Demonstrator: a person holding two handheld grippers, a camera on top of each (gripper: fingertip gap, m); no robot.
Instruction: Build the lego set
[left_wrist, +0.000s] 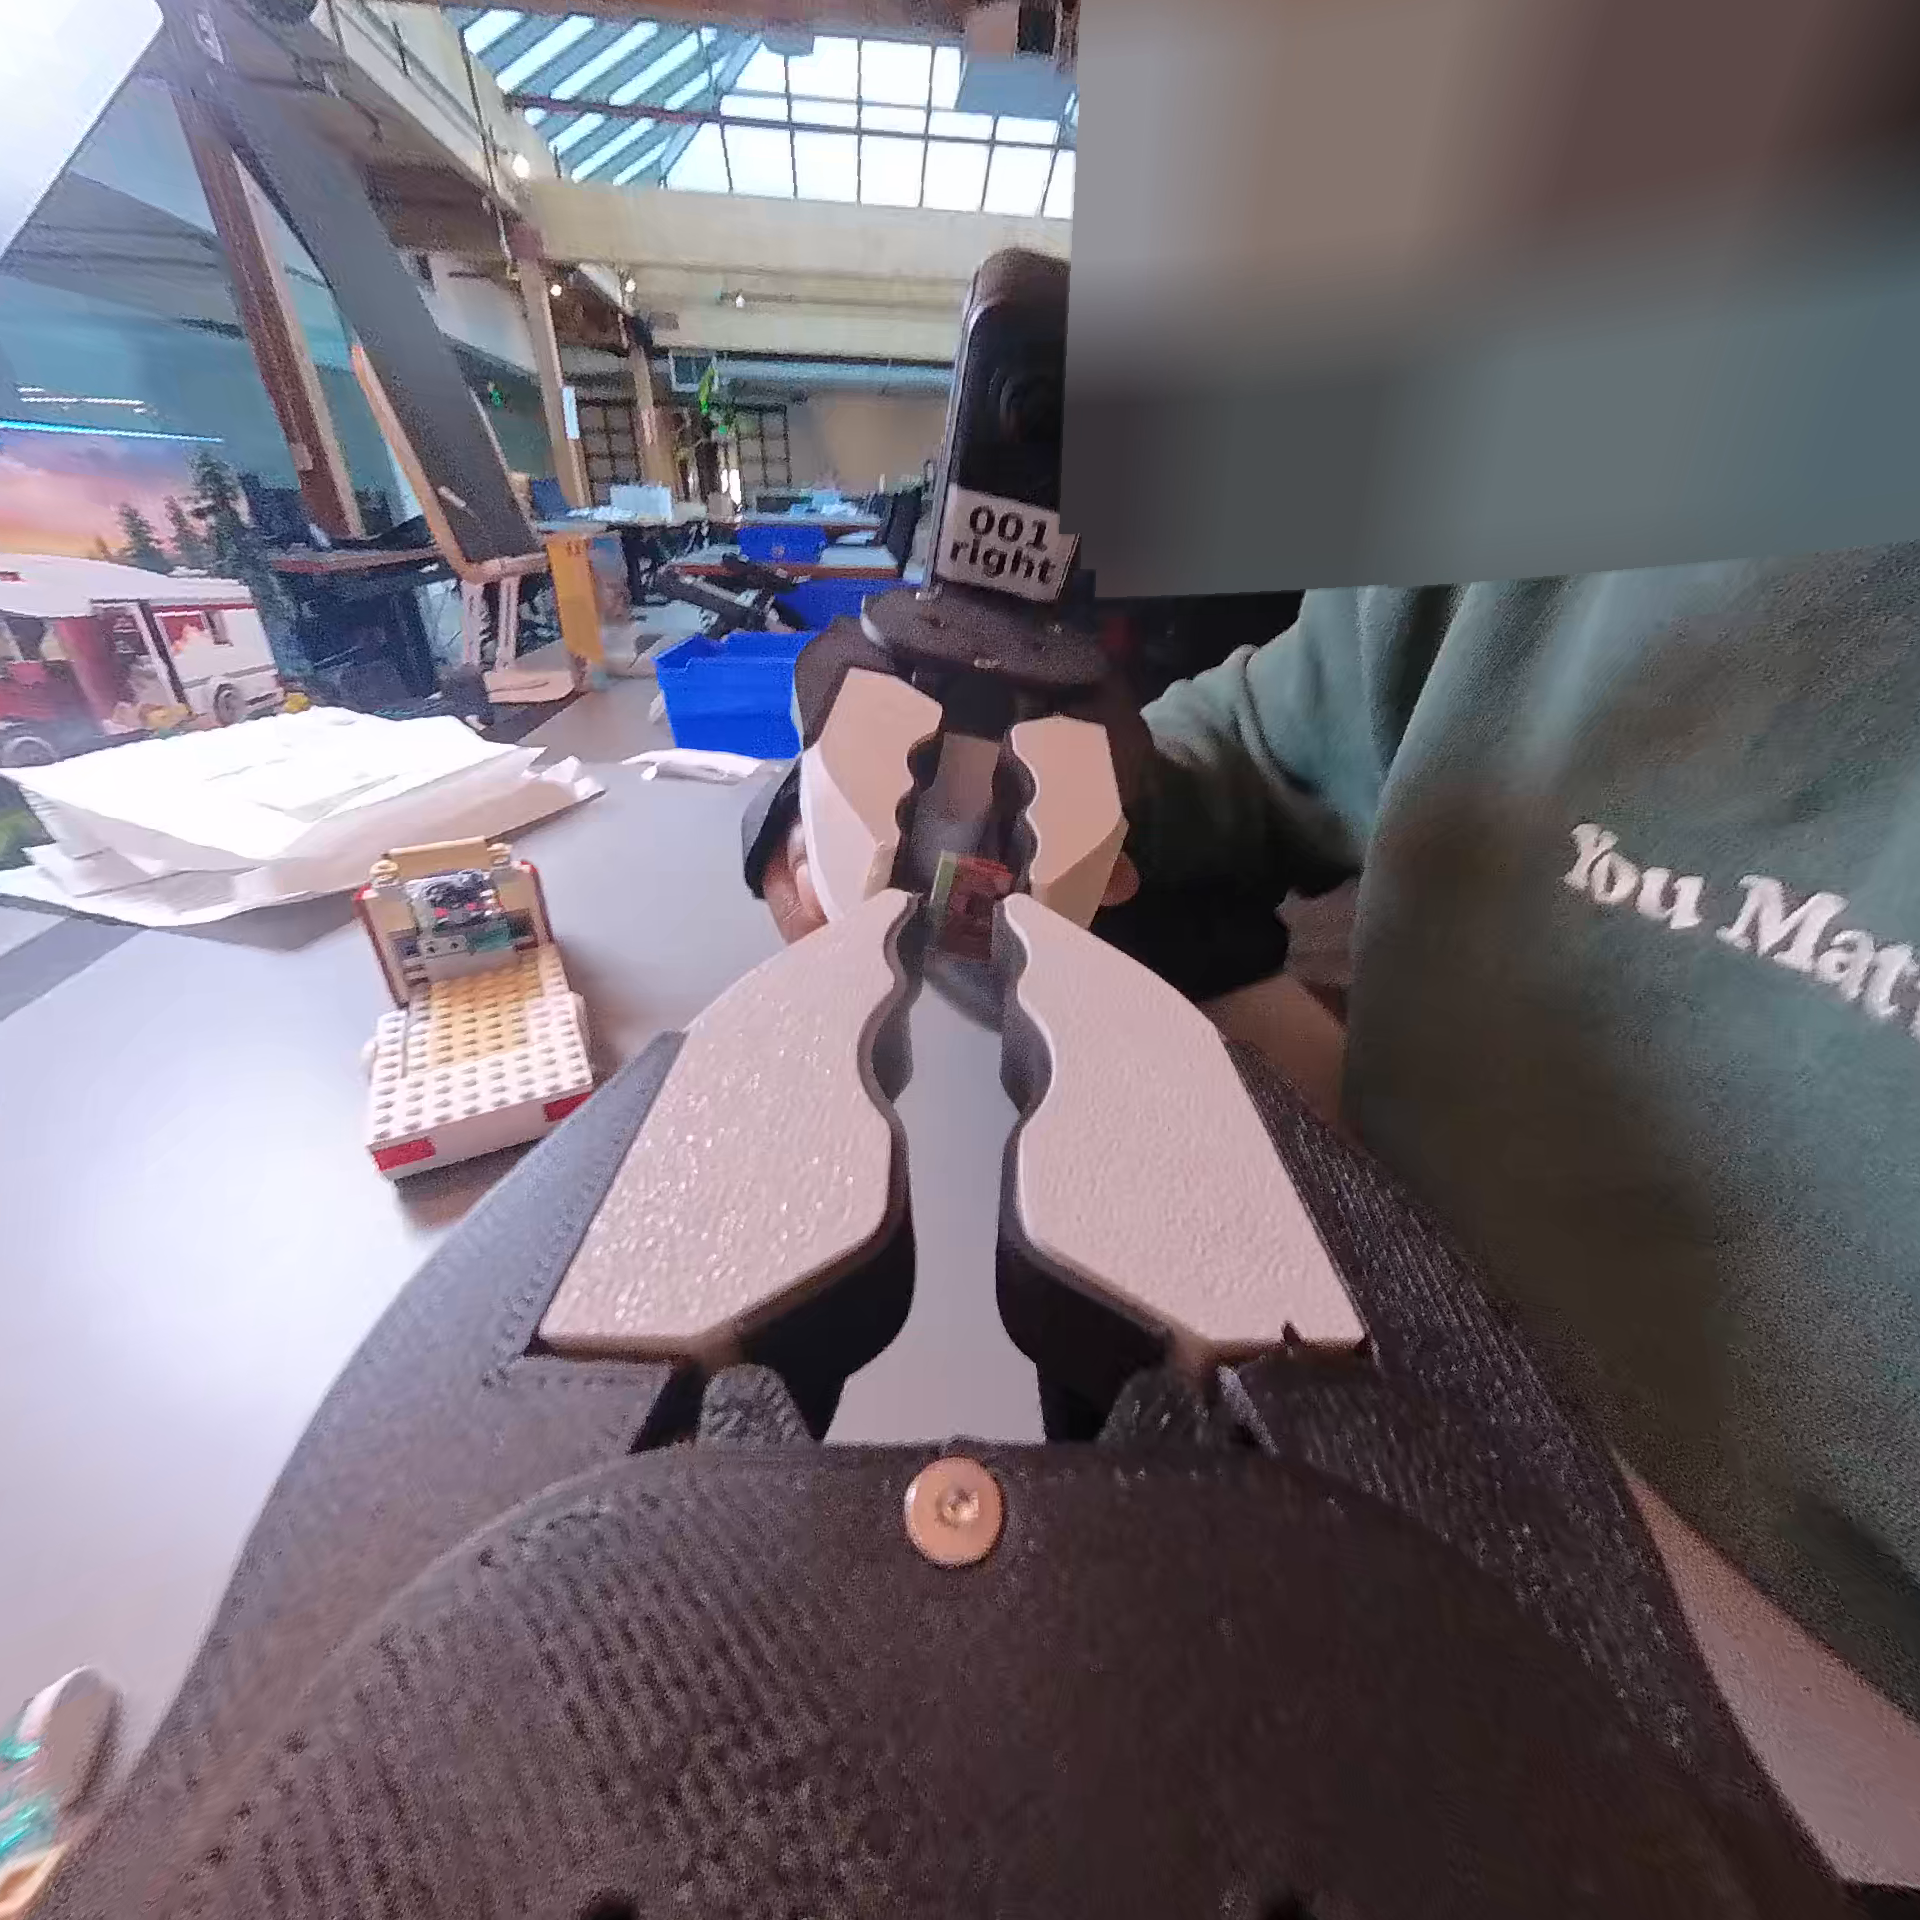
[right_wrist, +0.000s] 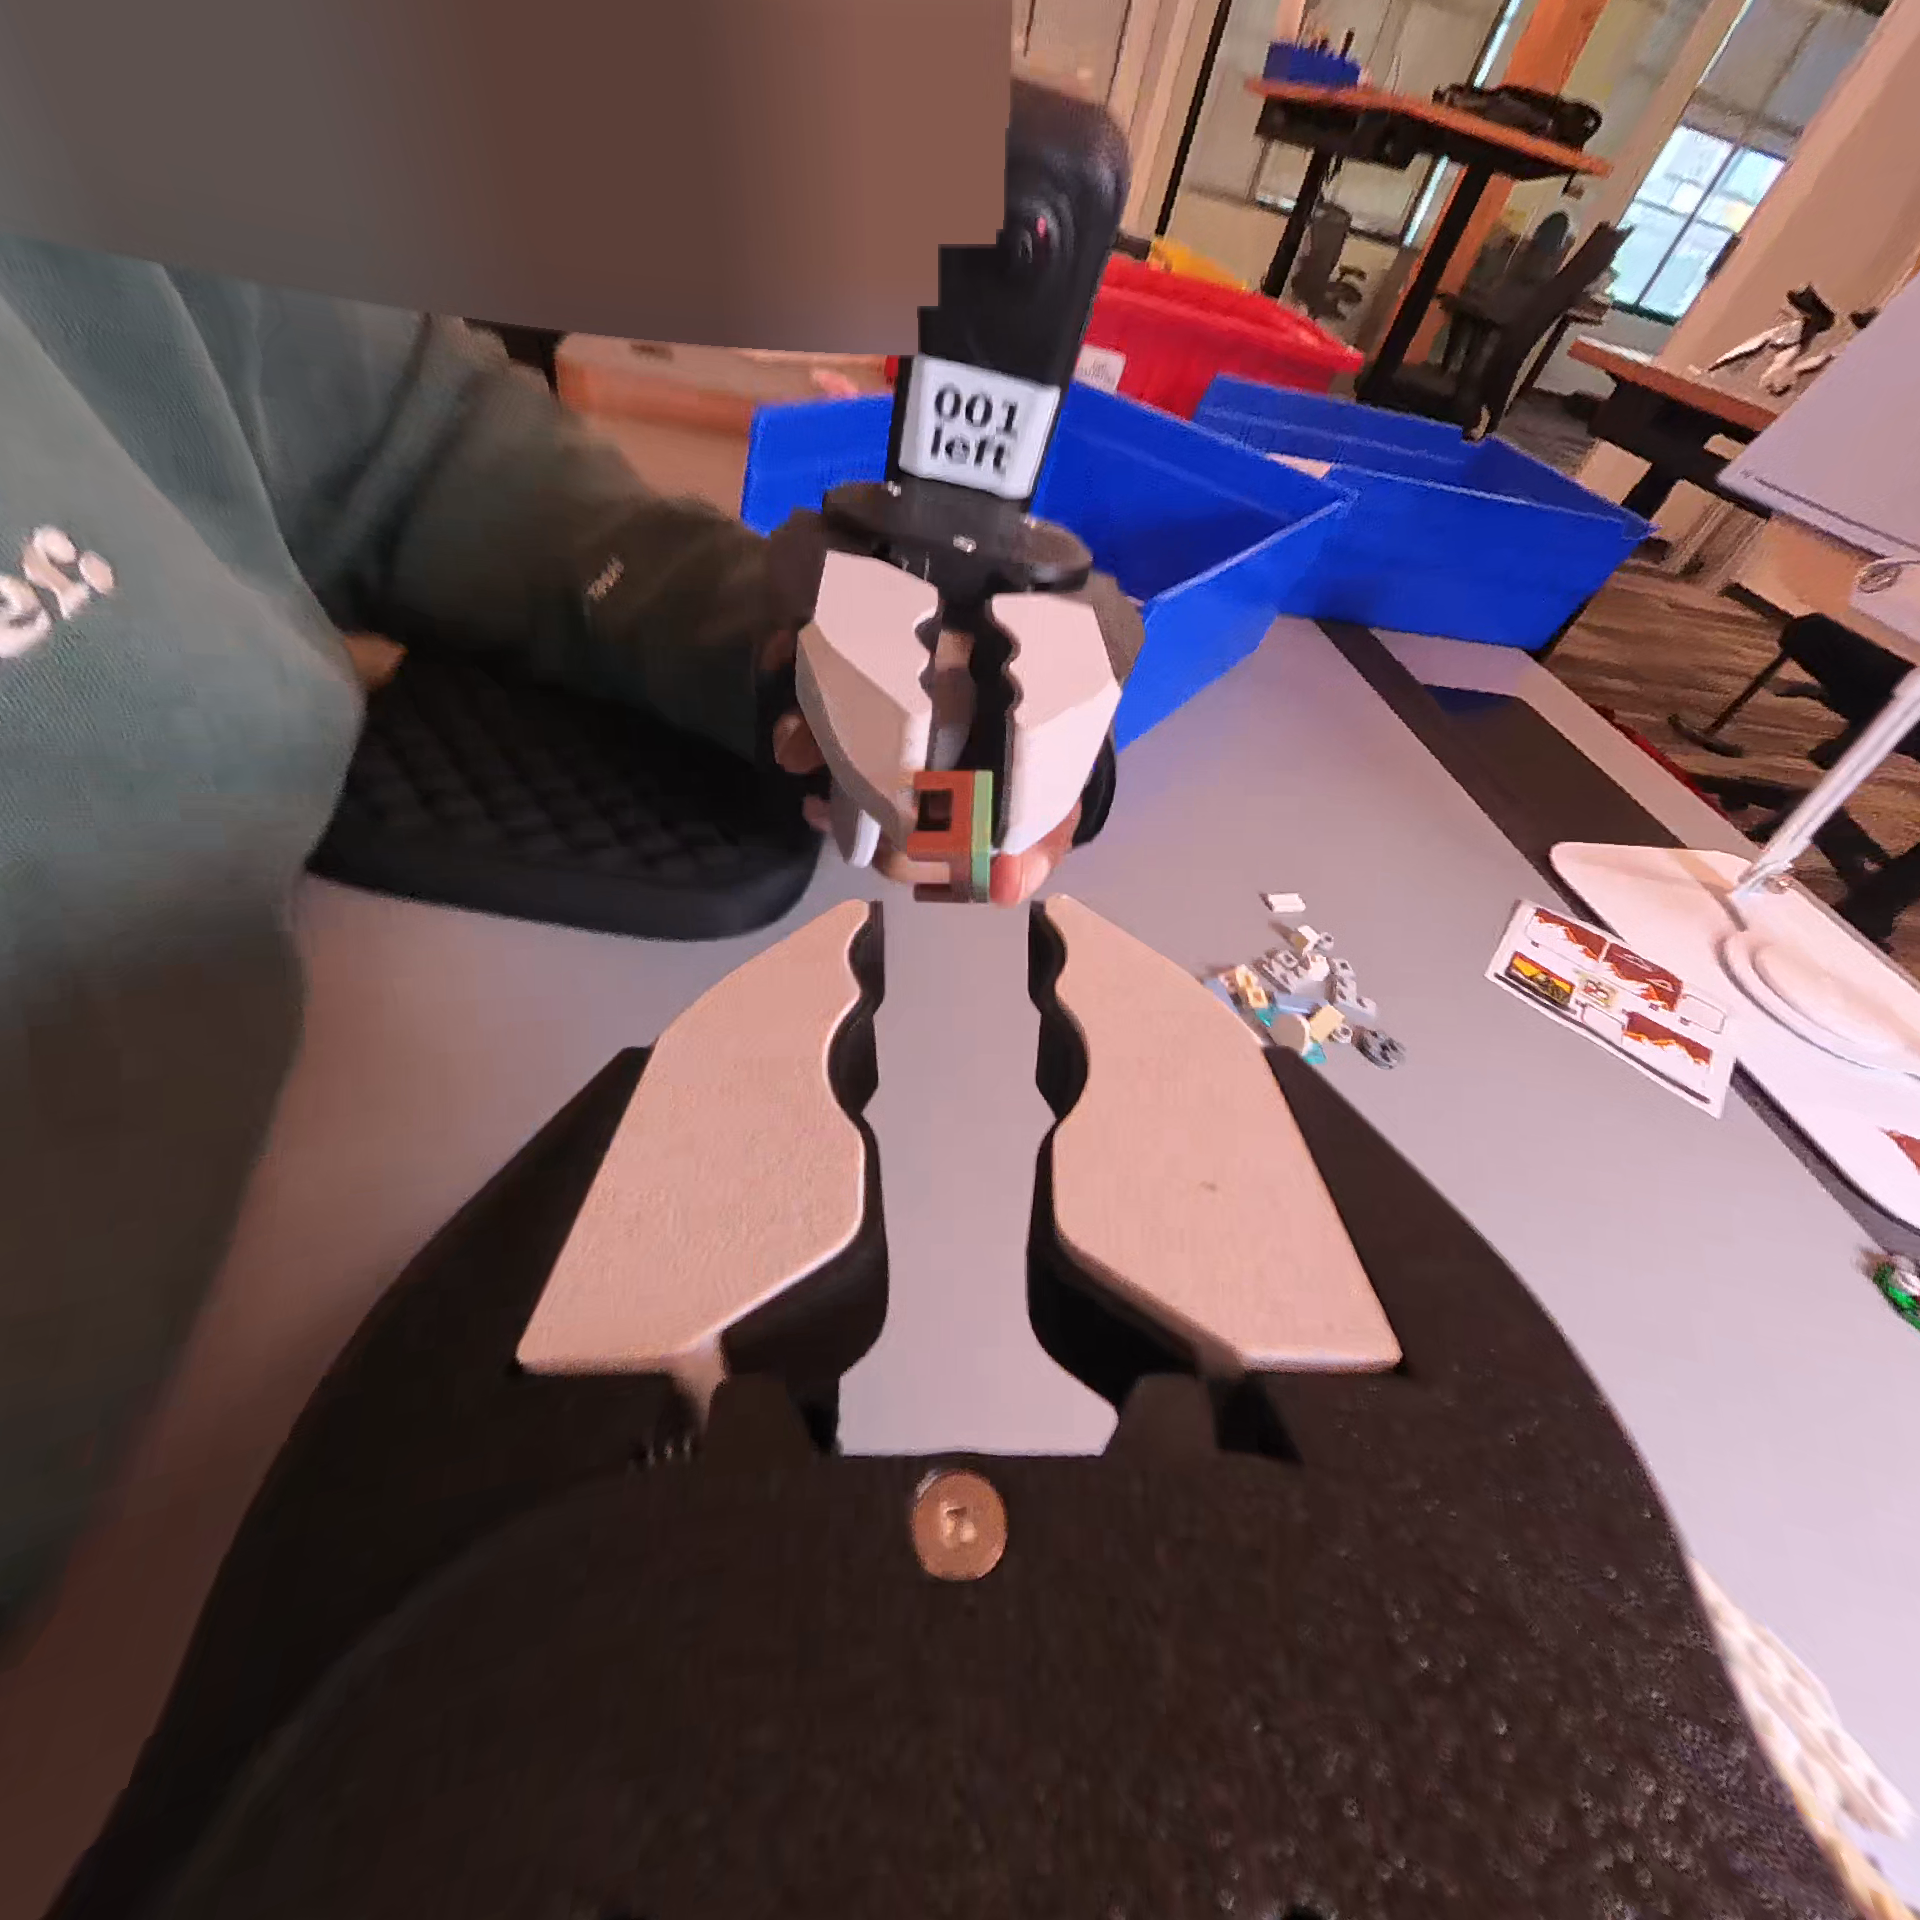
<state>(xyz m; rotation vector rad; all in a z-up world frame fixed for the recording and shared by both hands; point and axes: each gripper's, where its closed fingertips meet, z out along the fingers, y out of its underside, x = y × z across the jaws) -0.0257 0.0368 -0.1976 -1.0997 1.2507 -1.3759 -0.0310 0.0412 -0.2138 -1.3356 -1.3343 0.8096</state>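
Grey and smooth, the bench is set in a large open hall with skylights, timber posts and other desks behind. Two grippers are held above it, tip to tip. A small brown and green brick piece is clamped between the fingers of the left gripper, raised off the bench. The fingers of the right gripper are spread apart with nothing between them, their tips just short of the piece. One half-built model, white and tan with red corners, is seen standing on the bench well to one side in the left wrist view, near a stack of white paper sheets. One small heap of loose bricks is seen in the right wrist view, beside one sticker sheet and the white base of a lamp. At least three blue bins and one red bin are ranged along the far edge. The loose bricks are too small to be counted. A person's green sleeves and top are partly cut off by the frame.
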